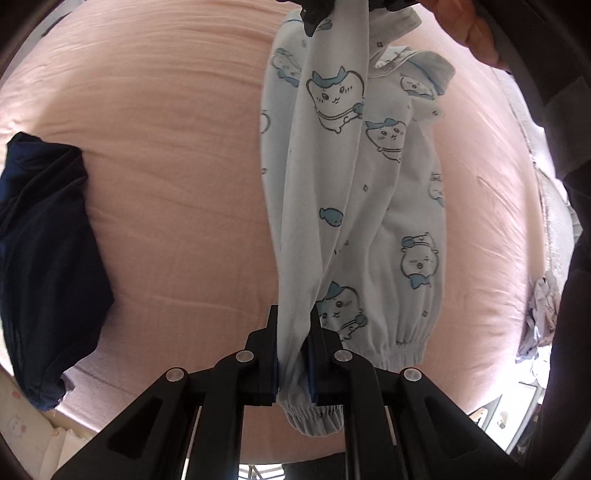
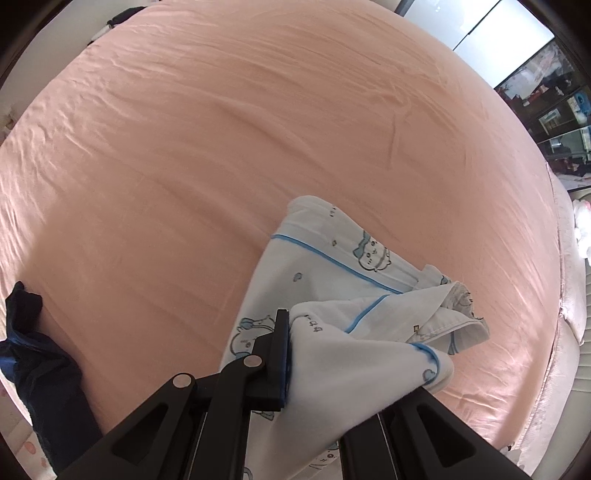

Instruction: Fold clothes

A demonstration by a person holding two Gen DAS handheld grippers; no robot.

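Bedsheet [image 1: 166,155], pink and lightly creased, covers the whole working surface in both wrist views.

Left gripper [image 1: 293,354]: jaws together, clamped on a bunched leg of the printed pyjama garment [image 1: 340,155] just above its elasticated cuff [image 1: 314,417]. The cuff hangs below the pads, toward the near edge of the bed. From the clamp the fabric runs as a raised band toward the far side, where the right gripper [image 1: 314,14] holds its other end at the top of the left wrist view. A second leg with a gathered cuff lies flat on the sheet beside the raised band.

Right gripper [image 2: 291,354]: jaws together, clamped on a fold of the same garment [image 2: 332,266]. White cloth with blue piping drapes over the right-hand finger and hides it; only the left-hand finger [image 2: 275,354] shows. The rest of the garment trails onto the sheet toward the bed's right edge.

Dark navy garment [image 1: 40,266] lies crumpled at the left edge of the bed, well apart from the pyjama garment.

A hand [image 1: 476,29] shows at the upper right of the left wrist view.
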